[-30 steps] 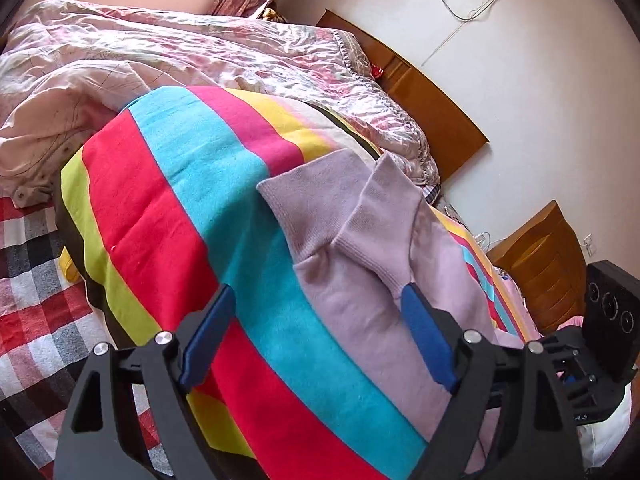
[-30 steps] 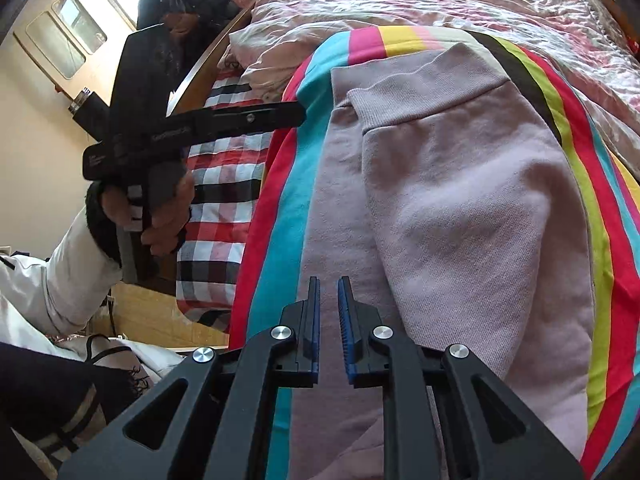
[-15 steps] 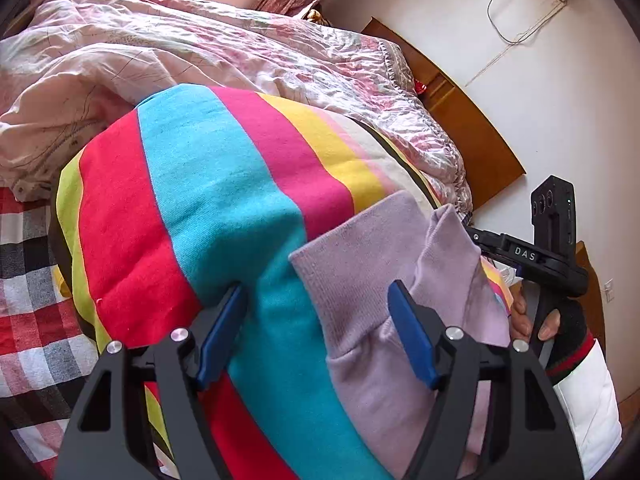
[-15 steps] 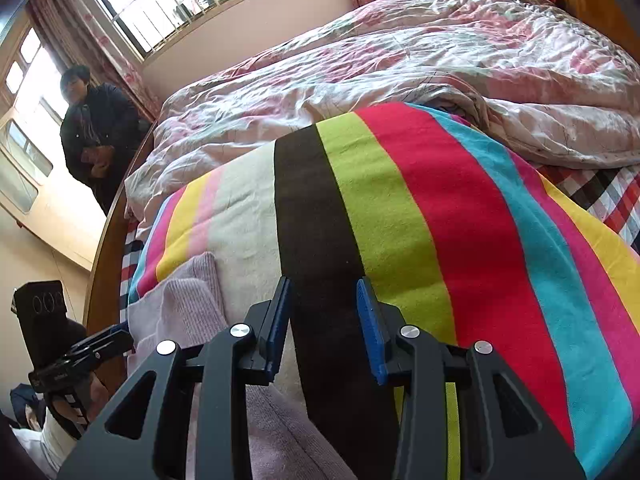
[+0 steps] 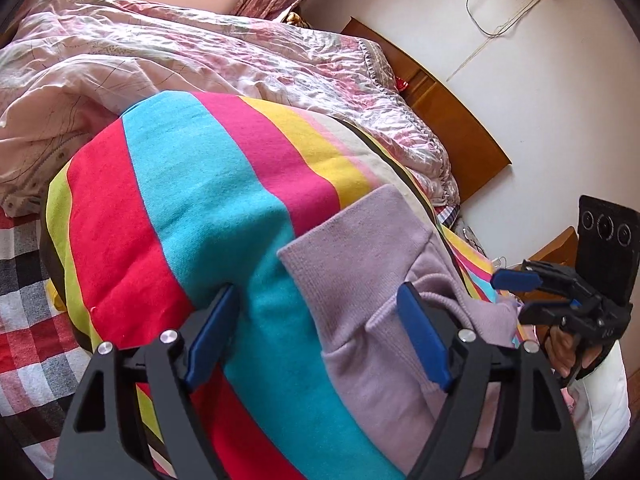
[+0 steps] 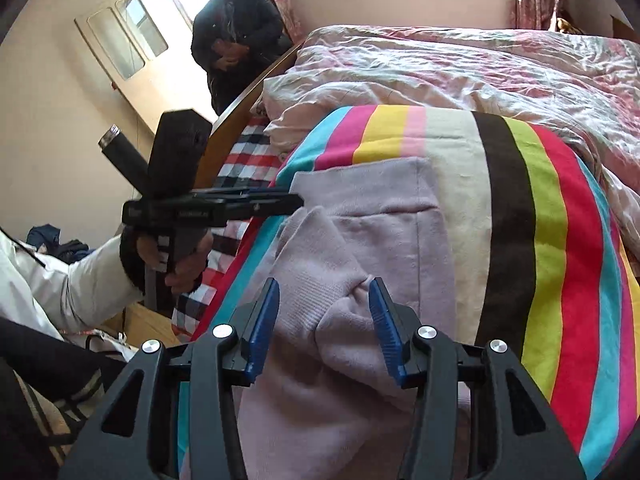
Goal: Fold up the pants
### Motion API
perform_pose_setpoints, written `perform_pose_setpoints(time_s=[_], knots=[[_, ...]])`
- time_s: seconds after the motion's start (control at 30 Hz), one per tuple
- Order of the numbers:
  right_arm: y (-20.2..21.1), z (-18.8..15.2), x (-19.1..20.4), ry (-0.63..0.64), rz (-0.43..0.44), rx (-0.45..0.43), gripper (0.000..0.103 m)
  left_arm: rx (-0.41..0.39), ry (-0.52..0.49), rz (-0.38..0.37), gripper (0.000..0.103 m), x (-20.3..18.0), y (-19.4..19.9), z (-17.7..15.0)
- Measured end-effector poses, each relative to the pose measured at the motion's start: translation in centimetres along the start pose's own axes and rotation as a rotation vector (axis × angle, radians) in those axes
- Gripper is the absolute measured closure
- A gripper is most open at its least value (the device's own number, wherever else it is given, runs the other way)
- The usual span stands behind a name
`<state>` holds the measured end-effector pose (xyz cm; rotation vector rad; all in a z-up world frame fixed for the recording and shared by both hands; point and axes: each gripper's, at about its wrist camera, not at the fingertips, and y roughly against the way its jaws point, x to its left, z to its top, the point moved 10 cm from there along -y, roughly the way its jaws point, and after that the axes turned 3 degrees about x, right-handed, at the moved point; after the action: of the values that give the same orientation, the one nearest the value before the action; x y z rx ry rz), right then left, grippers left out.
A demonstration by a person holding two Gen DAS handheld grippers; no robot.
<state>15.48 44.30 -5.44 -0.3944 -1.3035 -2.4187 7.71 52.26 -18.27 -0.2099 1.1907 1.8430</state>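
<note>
Lilac knit pants lie folded on a striped blanket, ribbed end toward the bed's middle. My left gripper hovers over that end. Its jaws are opening, and the blue pads stand either side of the cloth without pressing it. In the right wrist view the pants show a pocket slit and a bunched fold. My right gripper straddles that fold with its jaws opening and its pads clear of the fabric. Each gripper shows in the other's view: the right gripper beyond the pants, the left gripper at their edge.
A pink floral quilt is heaped behind the blanket. A red checked sheet covers the mattress edge. The wooden headboard runs along the wall. A person in dark clothes stands at the bed's far corner by the window.
The right gripper went from nearly shut to open, swung away over the blanket, then came back over the pants. The left gripper moved so the ribbed end now lies between its fingers.
</note>
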Motion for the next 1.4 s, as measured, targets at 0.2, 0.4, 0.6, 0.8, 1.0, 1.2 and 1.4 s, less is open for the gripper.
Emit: perform_pose_setpoints(time_s=[0.2,0.4,0.6,0.8,1.0,1.2,1.4], knots=[[-4.5,3.7,-6.3,-0.189,-0.039,-0.008,0.064,-0.004,0.093,-0.037,0.030,0.7,0.2,0.8],[-6.1,2.1,-2.8,-0.068,-0.042,0.043,0.070,0.006,0.021,0.078,0.046,0.2,-0.2,0.6],[-2.7,2.4,-0.1,0.048,-0.118,-0.096,0.081,-0.013,0.005,0.099,0.042,-0.1,0.0,0.3],[-0.6,1.8,1.0,0.062,-0.081,-0.167,0.081,-0.018,0.038,-0.043,0.045,-1.9,0.0,1.0],[-0.8,1.6,-0.7,-0.026,-0.104,-0.187,0.081,-0.028,0.003,-0.119,0.098,-3.6,-0.8,1.0],[-0.9,5.3,-3.0,-0.102,-0.219,-0.195,0.083,-0.093,-0.083,-0.065,0.099,-4.7,1.5,4.1],[-6.7,4.4,-6.2,-0.201,-0.269,-0.079,0.082,-0.014,0.020,-0.021,0.098,0.0,-1.8,3.2]])
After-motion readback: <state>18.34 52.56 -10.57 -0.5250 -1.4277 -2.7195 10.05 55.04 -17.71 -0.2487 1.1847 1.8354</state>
